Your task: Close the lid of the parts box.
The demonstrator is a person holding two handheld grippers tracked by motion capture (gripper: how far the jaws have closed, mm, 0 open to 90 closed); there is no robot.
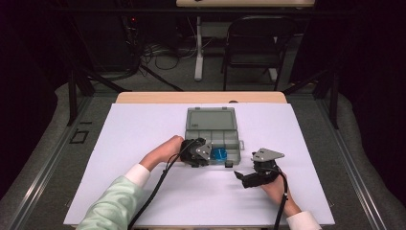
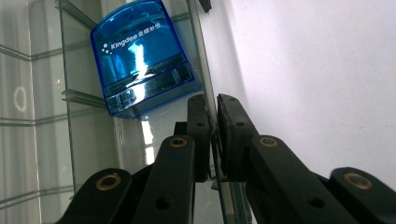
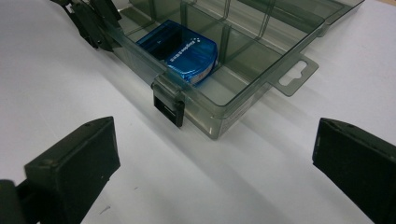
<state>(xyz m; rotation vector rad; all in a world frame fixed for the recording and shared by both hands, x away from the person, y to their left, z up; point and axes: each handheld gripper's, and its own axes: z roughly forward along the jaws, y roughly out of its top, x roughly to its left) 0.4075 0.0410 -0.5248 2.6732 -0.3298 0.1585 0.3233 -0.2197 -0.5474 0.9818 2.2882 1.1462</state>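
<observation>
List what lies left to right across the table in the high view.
Left hand → left tool, shut on the box's front wall → blue stamp in the organizer box → right tool, open → right hand.

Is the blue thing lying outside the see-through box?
No, the blue thing lies inside a compartment of the see-through box, behind its front wall.
</observation>
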